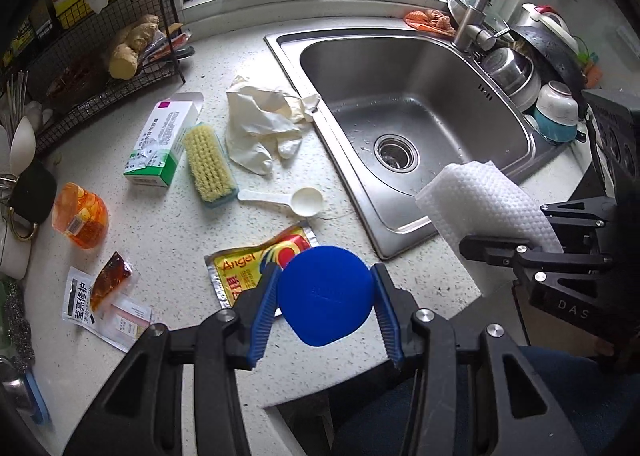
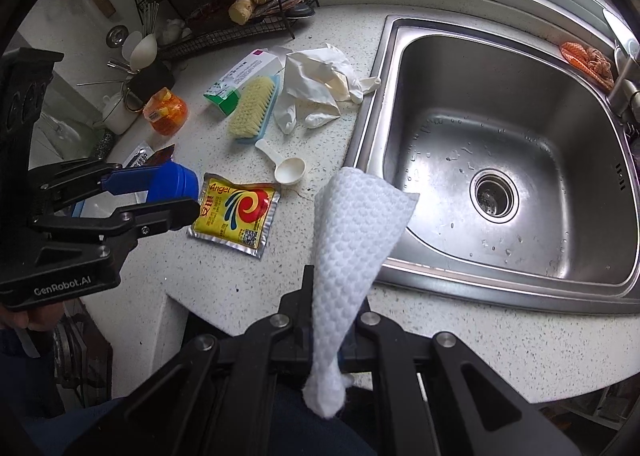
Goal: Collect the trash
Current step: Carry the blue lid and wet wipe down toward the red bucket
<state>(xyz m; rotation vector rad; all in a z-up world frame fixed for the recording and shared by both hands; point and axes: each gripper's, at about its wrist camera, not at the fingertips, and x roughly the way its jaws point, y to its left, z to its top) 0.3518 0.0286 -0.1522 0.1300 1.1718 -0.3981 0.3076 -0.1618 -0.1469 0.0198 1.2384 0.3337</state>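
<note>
Beside the steel sink (image 1: 400,56), over the speckled counter's front edge, the left gripper (image 1: 326,296) clamped a round blue plastic lid (image 1: 324,292) and the right gripper (image 2: 332,336) pinched a white dimpled paper towel (image 2: 356,224). Both pieces looked mid-carry; the next move likely needed a bin, unseen, while the yellow foil sachet (image 2: 234,214) left of the sink waited.

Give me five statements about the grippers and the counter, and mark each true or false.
1. The left gripper holds a blue cap. True.
2. The right gripper is open and holds nothing. False: it is shut on a white cloth.
3. The sink holds dirty dishes. False: its basin shows only water drops.
4. The brush lies bristles up beside the box. True.
5. The yellow packet lies inside the sink. False: it lies on the counter, left of the sink.
</note>
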